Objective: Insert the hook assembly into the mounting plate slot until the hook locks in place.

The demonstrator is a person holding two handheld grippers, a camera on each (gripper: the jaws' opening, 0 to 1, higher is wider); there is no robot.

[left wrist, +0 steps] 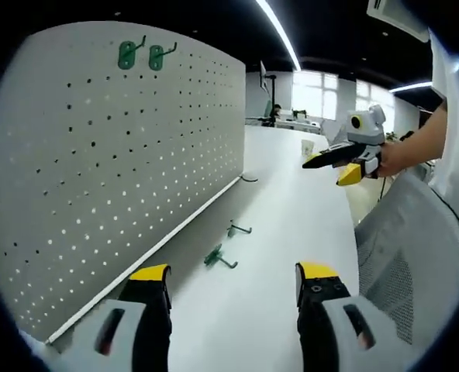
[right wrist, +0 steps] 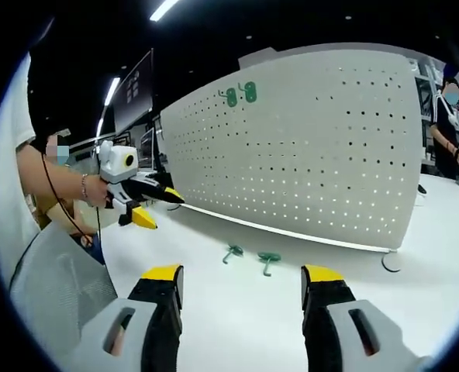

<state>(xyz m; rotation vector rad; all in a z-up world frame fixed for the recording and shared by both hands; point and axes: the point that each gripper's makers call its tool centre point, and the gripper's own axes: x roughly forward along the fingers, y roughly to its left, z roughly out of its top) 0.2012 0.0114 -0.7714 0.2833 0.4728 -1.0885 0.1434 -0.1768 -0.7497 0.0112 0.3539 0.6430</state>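
1. Left gripper (left wrist: 233,283): jaws spread wide, holding nothing, above the smooth white desk (left wrist: 291,225).
2. Right gripper (right wrist: 241,283): jaws likewise wide apart and empty.
3. Two green hooks (left wrist: 222,256) lie loose on the desk before the perforated white pegboard (left wrist: 136,147); two more (left wrist: 144,54) hang near its top.

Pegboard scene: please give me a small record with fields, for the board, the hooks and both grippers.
board: white pegboard standing upright on the white table
hooks mounted: two green hooks near the board's upper edge
hooks loose: two green hooks lying on the table in front of the board
left gripper: open, empty, pointing toward the loose hooks
right gripper: open, empty, above the table
task state: no loose hook picked up yet
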